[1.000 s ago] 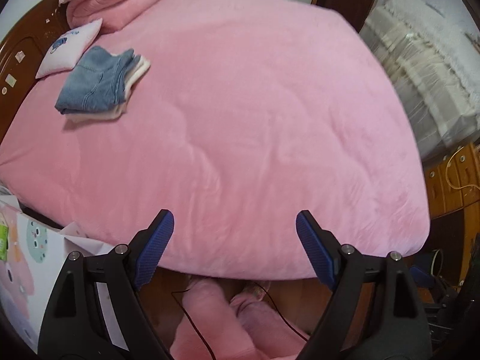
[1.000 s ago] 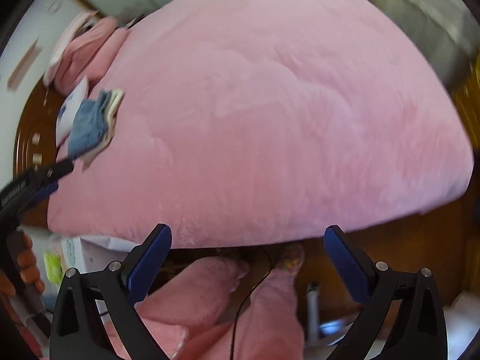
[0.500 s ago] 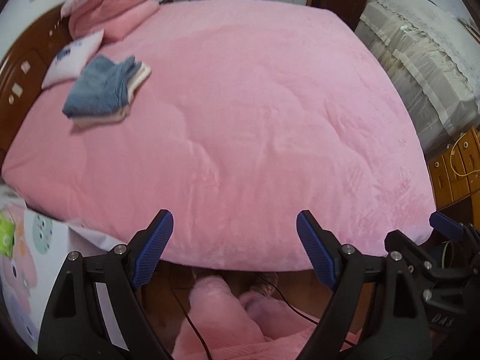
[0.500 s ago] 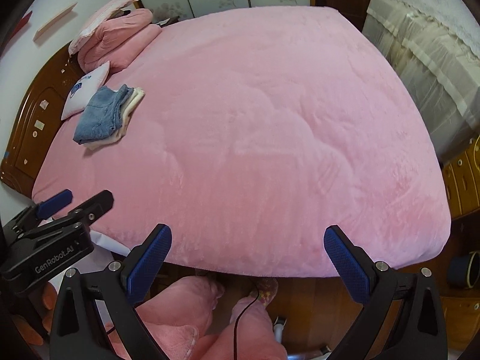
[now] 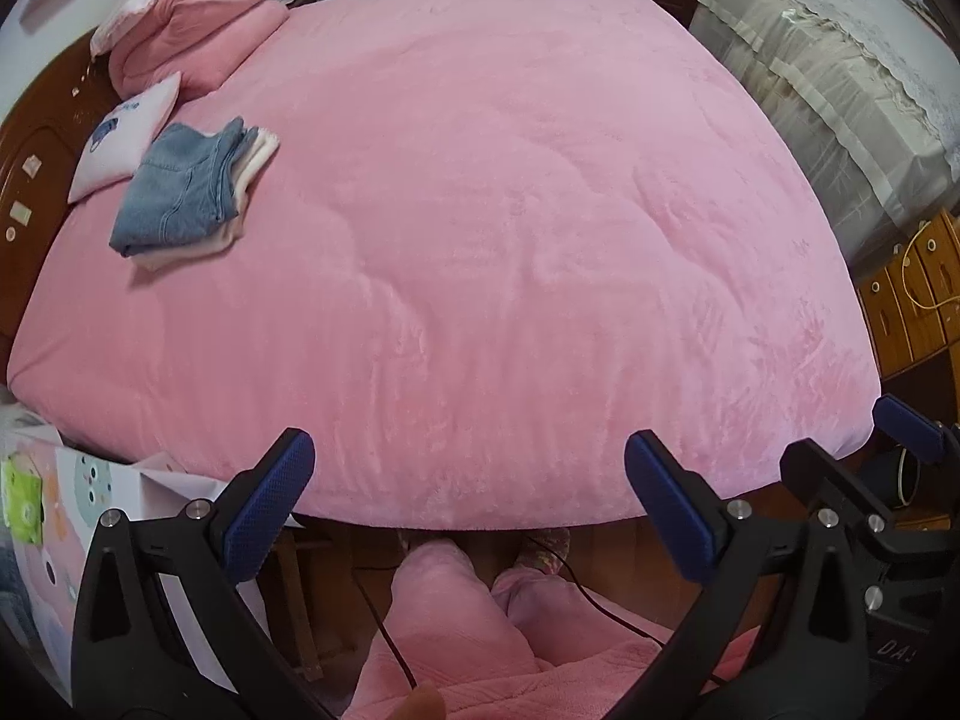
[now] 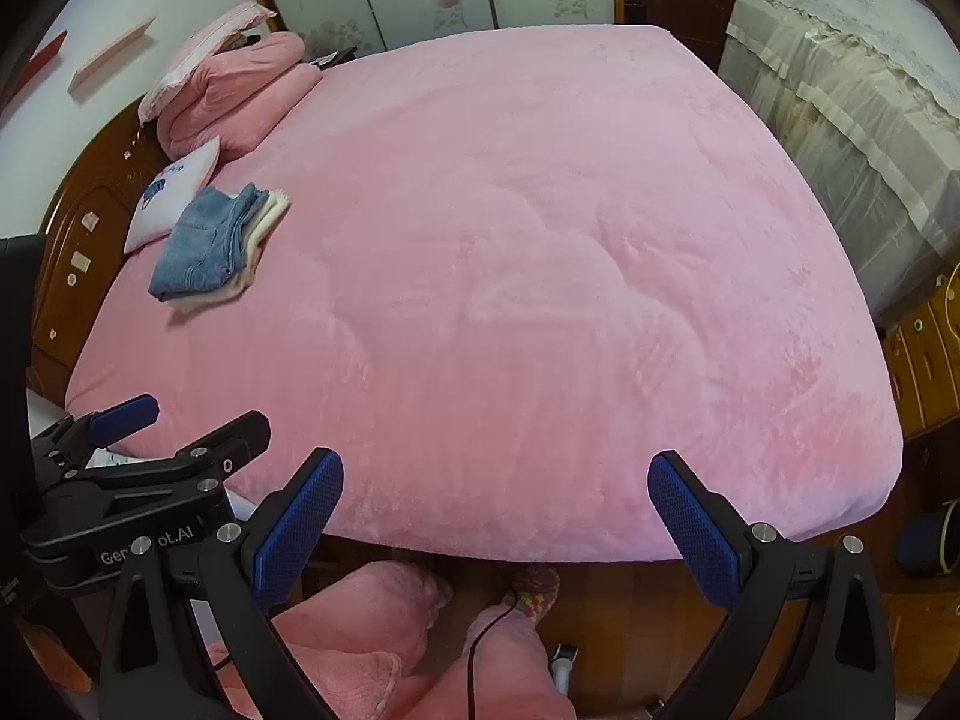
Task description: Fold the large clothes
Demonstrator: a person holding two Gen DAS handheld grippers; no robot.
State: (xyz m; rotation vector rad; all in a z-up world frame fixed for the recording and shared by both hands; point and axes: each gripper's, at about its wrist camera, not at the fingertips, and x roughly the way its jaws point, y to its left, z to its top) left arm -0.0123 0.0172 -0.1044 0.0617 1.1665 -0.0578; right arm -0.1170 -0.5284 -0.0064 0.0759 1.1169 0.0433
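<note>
A folded stack with blue denim on top of cream cloth (image 5: pixel 186 198) lies at the far left of the pink bed (image 5: pixel 510 240), near the headboard; it also shows in the right wrist view (image 6: pixel 210 246). My left gripper (image 5: pixel 468 507) is open and empty, held above the bed's near edge. My right gripper (image 6: pixel 495 519) is open and empty beside it, also above the near edge. Each gripper shows at the edge of the other's view. No unfolded garment is in view on the bed.
A small white pillow (image 5: pixel 123 141) and a folded pink quilt with pillow (image 5: pixel 198 42) lie by the wooden headboard (image 5: pixel 24 162). A covered piece of furniture (image 5: pixel 840 78) stands right of the bed. A wooden drawer unit (image 5: pixel 912 294) is at the right. My pink-clad legs (image 5: pixel 480 630) are below.
Both grippers have risen and steadied, with the bed sitting lower in each view. The right wrist view swung from a tilted, blurred look to level. Both stayed open.
</note>
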